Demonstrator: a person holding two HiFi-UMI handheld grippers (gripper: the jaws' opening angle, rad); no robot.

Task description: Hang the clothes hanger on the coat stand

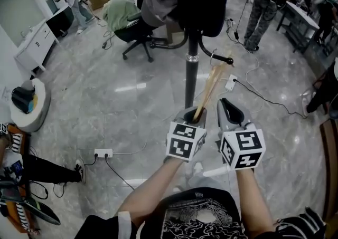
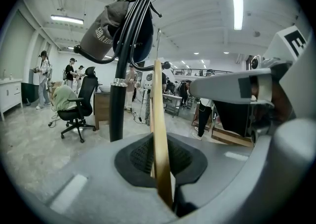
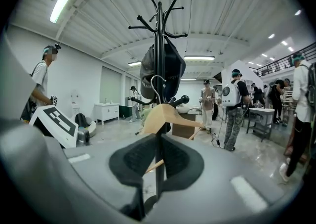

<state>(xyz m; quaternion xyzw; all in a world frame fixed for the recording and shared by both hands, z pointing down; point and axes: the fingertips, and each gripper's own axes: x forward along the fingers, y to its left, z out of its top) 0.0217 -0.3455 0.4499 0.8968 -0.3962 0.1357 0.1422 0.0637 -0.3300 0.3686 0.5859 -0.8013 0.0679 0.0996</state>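
Observation:
A black coat stand [image 1: 190,77] rises just ahead of me, with a dark cap [image 2: 106,30] and dark clothes on its upper arms. My left gripper [image 1: 194,116] is shut on a wooden clothes hanger [image 1: 210,91], whose edge runs up between the pads [image 2: 158,119]. In the right gripper view the hanger [image 3: 163,116] is raised in front of the stand [image 3: 159,35], its metal hook close to a lower knobbed peg [image 1: 217,58]. Whether the hook touches the peg is unclear. My right gripper [image 1: 228,110] sits beside the left one, shut and holding nothing.
An office chair draped with a green garment [image 1: 129,27] stands behind the coat stand to the left. Power strips [image 1: 103,153] and cables lie on the marble floor. A white cabinet [image 1: 34,45] lines the left wall. People stand at the back and right [image 1: 261,11].

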